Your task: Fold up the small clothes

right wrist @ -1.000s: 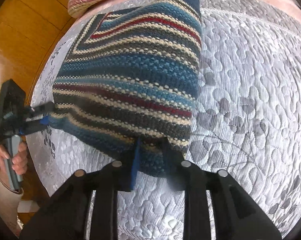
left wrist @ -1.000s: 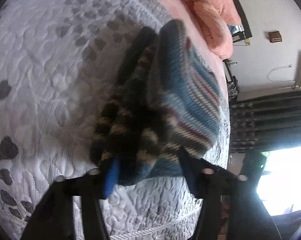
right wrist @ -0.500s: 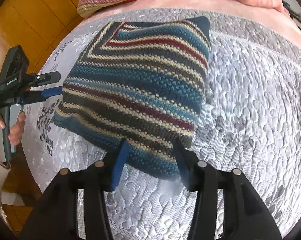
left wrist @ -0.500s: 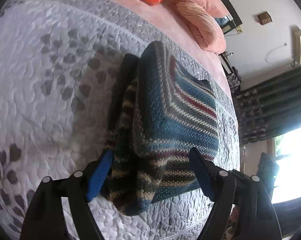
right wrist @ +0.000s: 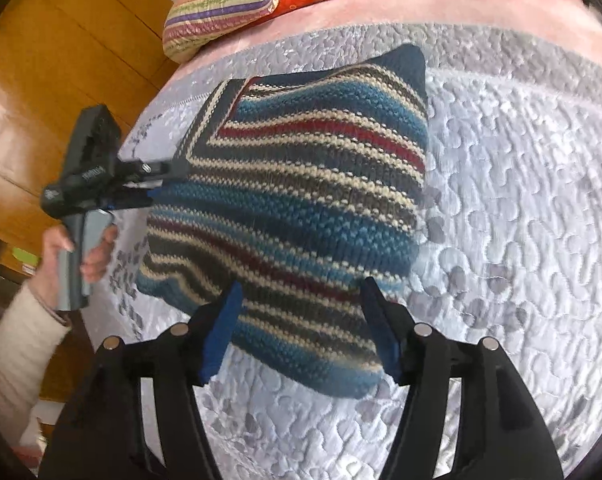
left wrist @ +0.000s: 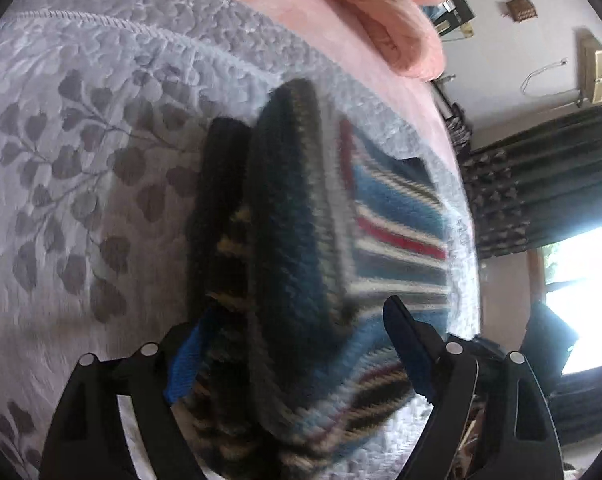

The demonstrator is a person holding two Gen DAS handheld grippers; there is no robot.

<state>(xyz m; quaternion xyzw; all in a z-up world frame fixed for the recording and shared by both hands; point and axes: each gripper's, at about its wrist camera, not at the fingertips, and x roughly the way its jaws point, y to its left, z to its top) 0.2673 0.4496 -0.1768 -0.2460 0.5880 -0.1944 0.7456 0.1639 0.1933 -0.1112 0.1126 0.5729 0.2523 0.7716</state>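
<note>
now both hand-held grippers, left (left wrist: 297, 352) and right (right wrist: 301, 324), gape around folded sweater (right wrist: 301, 200).

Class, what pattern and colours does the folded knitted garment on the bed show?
The knitted garment has horizontal stripes of blue, cream, dark red and grey-brown; clearest in the right wrist view.

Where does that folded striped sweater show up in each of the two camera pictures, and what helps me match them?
Left wrist view: the striped sweater fills the centre, seen edge-on, reaching down between the open left gripper.
Right wrist view: the sweater lies centre, seen from above, just beyond the open right gripper.
Shared landmark: the grey quilted bedspread underneath.
</note>
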